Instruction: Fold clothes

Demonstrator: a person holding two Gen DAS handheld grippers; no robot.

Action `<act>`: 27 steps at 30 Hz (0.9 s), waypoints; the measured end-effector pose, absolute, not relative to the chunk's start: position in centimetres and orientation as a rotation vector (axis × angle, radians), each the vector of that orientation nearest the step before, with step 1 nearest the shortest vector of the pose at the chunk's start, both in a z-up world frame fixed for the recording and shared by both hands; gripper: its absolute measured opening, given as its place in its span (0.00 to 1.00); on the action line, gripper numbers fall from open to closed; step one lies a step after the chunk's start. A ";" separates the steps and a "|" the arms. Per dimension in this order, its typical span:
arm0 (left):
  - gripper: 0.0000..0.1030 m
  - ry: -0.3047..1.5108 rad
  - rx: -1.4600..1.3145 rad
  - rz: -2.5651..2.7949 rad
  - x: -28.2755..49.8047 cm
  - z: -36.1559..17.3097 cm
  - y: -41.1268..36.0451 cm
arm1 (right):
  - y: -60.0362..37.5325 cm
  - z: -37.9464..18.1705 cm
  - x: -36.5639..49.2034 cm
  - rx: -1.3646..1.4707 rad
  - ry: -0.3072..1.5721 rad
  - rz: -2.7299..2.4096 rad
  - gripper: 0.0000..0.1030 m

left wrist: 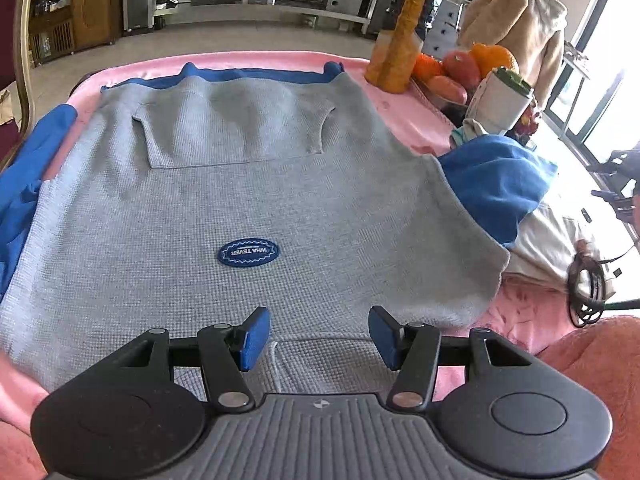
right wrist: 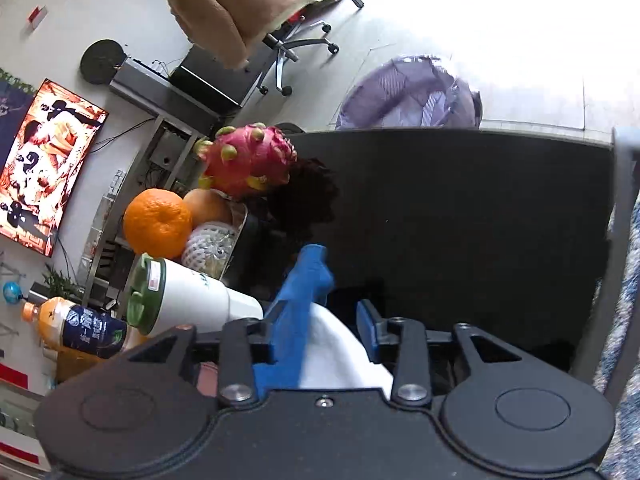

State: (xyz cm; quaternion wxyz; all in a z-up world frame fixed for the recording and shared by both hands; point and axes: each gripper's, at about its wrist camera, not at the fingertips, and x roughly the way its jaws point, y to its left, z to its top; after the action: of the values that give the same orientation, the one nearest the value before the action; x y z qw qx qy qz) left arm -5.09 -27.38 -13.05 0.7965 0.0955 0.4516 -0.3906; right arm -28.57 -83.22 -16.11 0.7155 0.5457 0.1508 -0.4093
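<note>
The grey hoodie (left wrist: 248, 200) lies flat on the pink blanket (left wrist: 404, 108); above its collar the left gripper (left wrist: 318, 338) hovers spread, empty; the right gripper (right wrist: 320, 330) stands parted, blue sleeve (right wrist: 298, 312) loose between its jaws.

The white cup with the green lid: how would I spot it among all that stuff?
Start at the grey sweater spread over the pink blanket, then look past its right blue sleeve. There, by the oranges and a tall orange bottle, is the cup: the only white thing, with a green lid.
</note>
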 end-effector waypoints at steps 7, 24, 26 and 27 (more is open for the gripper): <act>0.56 0.930 0.182 -0.733 -3.9 -11.9 -24.4 | -77.6 -6.7 -27.4 1.109 0.238 -0.641 0.59; 0.52 1.052 0.076 -0.508 -0.5 -16.4 -15.5 | -49.8 -14.5 -17.1 0.939 0.702 -0.209 0.20; 0.53 1.040 0.101 -0.513 -0.5 -16.9 -16.2 | -47.3 -16.1 -15.8 0.825 0.796 -0.240 0.20; 0.53 1.035 0.112 -0.513 -0.5 -17.1 -16.4 | -46.7 -16.3 -15.3 0.764 0.820 -0.257 0.20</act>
State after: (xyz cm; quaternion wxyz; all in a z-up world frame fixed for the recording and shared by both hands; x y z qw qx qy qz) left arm -0.49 -16.45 -17.14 0.8364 0.0531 0.4889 -0.2423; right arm -15.32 -46.69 -16.34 0.8392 0.3612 0.3879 -0.1217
